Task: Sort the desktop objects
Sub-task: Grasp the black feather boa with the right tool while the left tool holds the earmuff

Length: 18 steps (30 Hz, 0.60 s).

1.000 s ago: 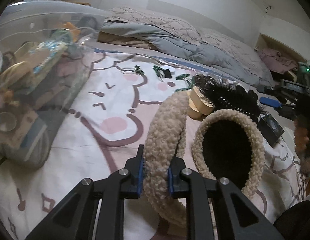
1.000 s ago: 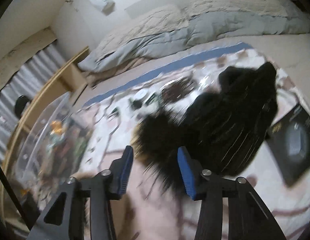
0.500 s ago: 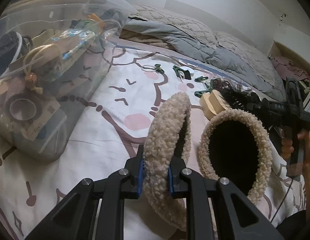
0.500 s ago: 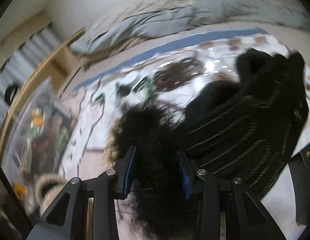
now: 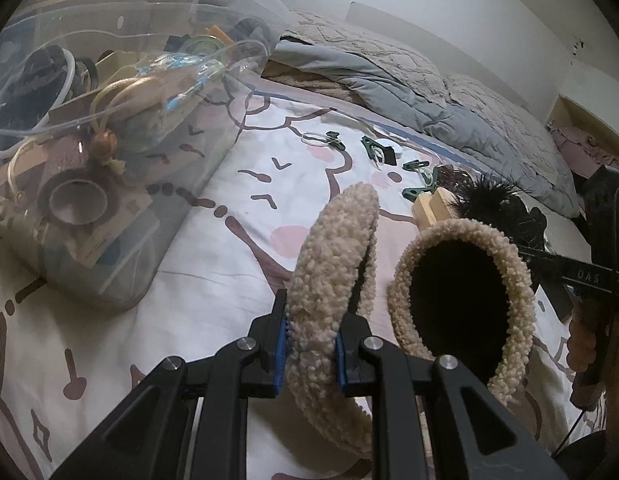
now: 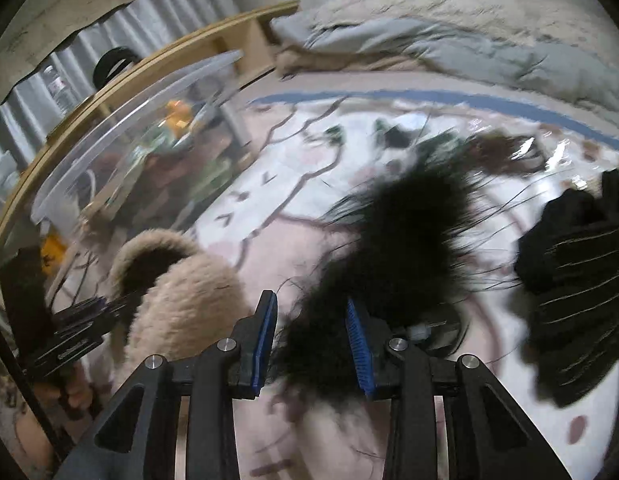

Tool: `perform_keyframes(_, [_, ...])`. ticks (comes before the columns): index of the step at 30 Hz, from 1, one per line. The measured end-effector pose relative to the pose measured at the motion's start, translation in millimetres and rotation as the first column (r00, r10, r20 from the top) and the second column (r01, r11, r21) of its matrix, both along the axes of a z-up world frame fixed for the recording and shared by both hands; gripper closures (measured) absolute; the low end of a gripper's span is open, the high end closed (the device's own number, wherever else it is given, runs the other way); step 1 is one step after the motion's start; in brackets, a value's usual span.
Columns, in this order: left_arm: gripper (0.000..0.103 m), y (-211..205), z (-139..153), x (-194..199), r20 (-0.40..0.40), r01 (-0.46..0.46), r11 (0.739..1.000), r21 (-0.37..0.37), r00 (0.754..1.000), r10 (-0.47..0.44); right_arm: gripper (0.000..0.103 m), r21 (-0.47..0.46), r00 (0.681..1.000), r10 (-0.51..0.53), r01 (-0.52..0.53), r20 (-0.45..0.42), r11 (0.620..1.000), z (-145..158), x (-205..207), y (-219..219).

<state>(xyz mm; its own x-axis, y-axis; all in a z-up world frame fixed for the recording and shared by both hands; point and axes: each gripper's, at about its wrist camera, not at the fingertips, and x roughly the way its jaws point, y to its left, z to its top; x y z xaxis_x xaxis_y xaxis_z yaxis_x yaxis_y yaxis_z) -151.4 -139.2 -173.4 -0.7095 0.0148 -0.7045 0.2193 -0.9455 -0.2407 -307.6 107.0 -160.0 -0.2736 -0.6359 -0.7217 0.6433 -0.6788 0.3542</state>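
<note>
- Left gripper (image 5: 311,354): clamped on the band of a beige fleece headband (image 5: 329,280), held above the bedsheet (image 5: 229,264); its ear (image 5: 465,292) has a black centre.
- Right gripper (image 6: 311,350): jaws apart, with a black fur piece (image 6: 389,248) between and ahead of them; grip cannot be told, view blurred.
- Clear bin (image 5: 109,128): on the sheet to the left, holding assorted items.
- Green clips (image 5: 417,166): scattered farther back.
- Black glove (image 6: 577,280): right of the fur.
</note>
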Motion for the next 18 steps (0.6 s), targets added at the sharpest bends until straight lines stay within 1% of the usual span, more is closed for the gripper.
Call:
perform_keyframes(1, [0.084,-1,0,0,0.001,-0.001,1.0,0.004,1.0,0.001,0.067,-0.016,1.0,-0.004,0.004,0.016,1.0,0,1,-1])
perform_keyframes(2, [0.084,0,0,0,0.001,-0.002,1.0,0.003,1.0,0.002,0.067,-0.054,0.999,-0.013,0.015,0.036,0.998,3,2,2])
perform_keyframes(5, [0.084,1,0,1,0.001,0.0,1.0,0.002,1.0,0.0,0.067,-0.206,0.995,-0.072,0.086,0.072,0.975,21,0,26])
perform_keyframes(7, [0.084,1,-1,1,0.002,0.001,1.0,-0.001,1.0,-0.001,0.067,-0.233,0.984,-0.146,0.165,0.097,0.958,26,-2,45])
perform_keyframes(9, [0.084,1,0,1,0.002,0.0,1.0,-0.001,1.0,0.0,0.067,-0.228,0.959,-0.239,0.269,0.15,0.936,21,-5,65])
perform_keyframes(10, [0.084,2,-1,1,0.002,0.0,1.0,-0.002,1.0,0.0,0.067,-0.228,0.937,-0.289,0.331,0.199,0.916,13,-7,79])
perform_keyframes(11, [0.084,3,0,2,0.002,0.001,1.0,-0.004,1.0,-0.001,0.067,-0.226,0.922,-0.311,0.361,0.229,0.905,8,-8,85])
perform_keyframes(14, [0.084,2,0,2,0.002,0.0,1.0,-0.004,1.0,0.0,0.067,-0.206,0.854,-0.397,0.478,0.335,0.854,-14,-15,105])
perform_keyframes(15, [0.084,3,-1,2,0.004,0.0,1.0,-0.005,1.0,0.0,0.067,-0.201,0.827,-0.42,0.514,0.374,0.834,-22,-17,111])
perform_keyframes(17, [0.084,4,-1,2,0.007,-0.002,1.0,-0.003,1.0,0.002,0.067,-0.21,0.796,-0.434,0.552,0.422,0.807,-30,-20,117])
perform_keyframes(18, [0.084,4,-1,1,0.008,-0.001,1.0,-0.001,1.0,0.001,0.067,-0.212,0.79,-0.439,0.56,0.428,0.801,-30,-21,117])
